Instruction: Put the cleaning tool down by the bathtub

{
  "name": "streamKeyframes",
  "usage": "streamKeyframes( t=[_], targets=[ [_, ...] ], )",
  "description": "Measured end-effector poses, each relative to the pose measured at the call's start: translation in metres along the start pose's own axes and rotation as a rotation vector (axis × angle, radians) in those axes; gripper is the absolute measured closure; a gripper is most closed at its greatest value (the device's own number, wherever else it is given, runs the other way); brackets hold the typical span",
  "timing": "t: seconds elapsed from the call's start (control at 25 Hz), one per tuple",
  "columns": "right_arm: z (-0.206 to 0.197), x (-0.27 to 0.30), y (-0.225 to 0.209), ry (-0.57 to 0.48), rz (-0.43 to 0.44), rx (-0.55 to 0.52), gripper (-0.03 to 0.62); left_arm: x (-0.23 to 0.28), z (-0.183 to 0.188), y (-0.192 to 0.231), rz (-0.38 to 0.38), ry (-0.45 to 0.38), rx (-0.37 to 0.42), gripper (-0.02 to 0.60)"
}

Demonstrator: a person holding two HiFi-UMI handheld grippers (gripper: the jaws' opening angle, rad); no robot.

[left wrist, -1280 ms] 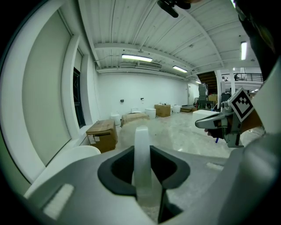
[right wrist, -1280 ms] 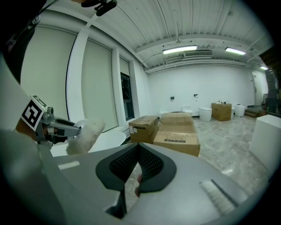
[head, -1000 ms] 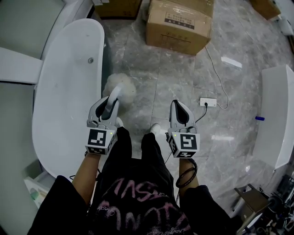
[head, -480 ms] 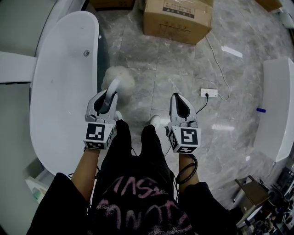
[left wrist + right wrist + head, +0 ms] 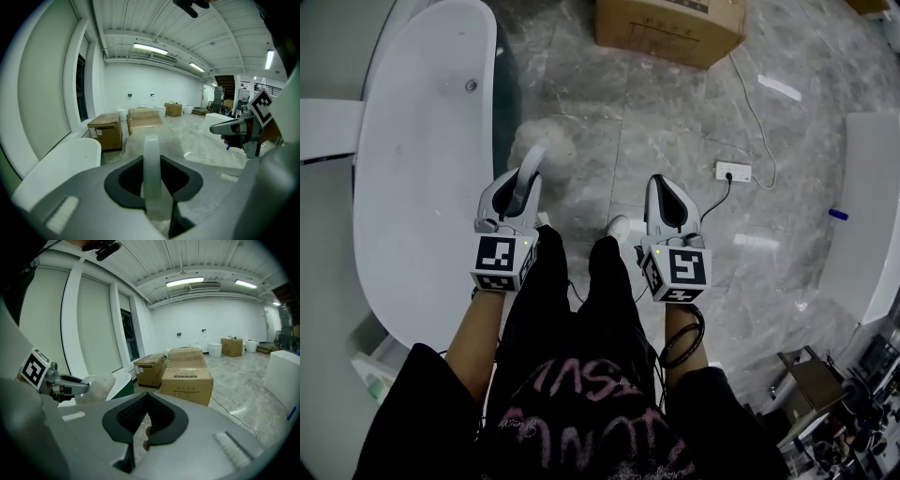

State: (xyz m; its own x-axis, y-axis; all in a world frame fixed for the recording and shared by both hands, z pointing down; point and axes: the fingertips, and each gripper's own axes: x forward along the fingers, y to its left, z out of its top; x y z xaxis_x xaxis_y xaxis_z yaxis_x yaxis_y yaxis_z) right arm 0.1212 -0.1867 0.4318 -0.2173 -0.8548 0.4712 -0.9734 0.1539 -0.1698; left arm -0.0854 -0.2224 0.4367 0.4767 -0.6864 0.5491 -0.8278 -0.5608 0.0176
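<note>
At your 11 o'clock, by the bathtub, L gripper is clamped on the cleaning tool; R gripper closed, empty.

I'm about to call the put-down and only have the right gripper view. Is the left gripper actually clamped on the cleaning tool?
Observer: Yes. The left gripper is shut on the cleaning tool, whose pale handle stands between the jaws.
Operator: Where's the bathtub from the tool's head?
Observer: In the head view the bathtub lies at the person's left. The fluffy head is over the floor, just right of its rim.
Operator: Any clutter nearby?
Observer: A white power strip lies farther right, well apart from the tool.
</note>
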Motion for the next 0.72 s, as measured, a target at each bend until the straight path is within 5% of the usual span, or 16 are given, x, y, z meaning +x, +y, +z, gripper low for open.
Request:
streamKeyframes(
  t=[0.72],
  targets=[
    [-0.05,0.034,0.002,0.07,0.002,0.03,0.569,0.031,-0.06,0.005,0.004,0.076,-0.044,0.489]
  ],
)
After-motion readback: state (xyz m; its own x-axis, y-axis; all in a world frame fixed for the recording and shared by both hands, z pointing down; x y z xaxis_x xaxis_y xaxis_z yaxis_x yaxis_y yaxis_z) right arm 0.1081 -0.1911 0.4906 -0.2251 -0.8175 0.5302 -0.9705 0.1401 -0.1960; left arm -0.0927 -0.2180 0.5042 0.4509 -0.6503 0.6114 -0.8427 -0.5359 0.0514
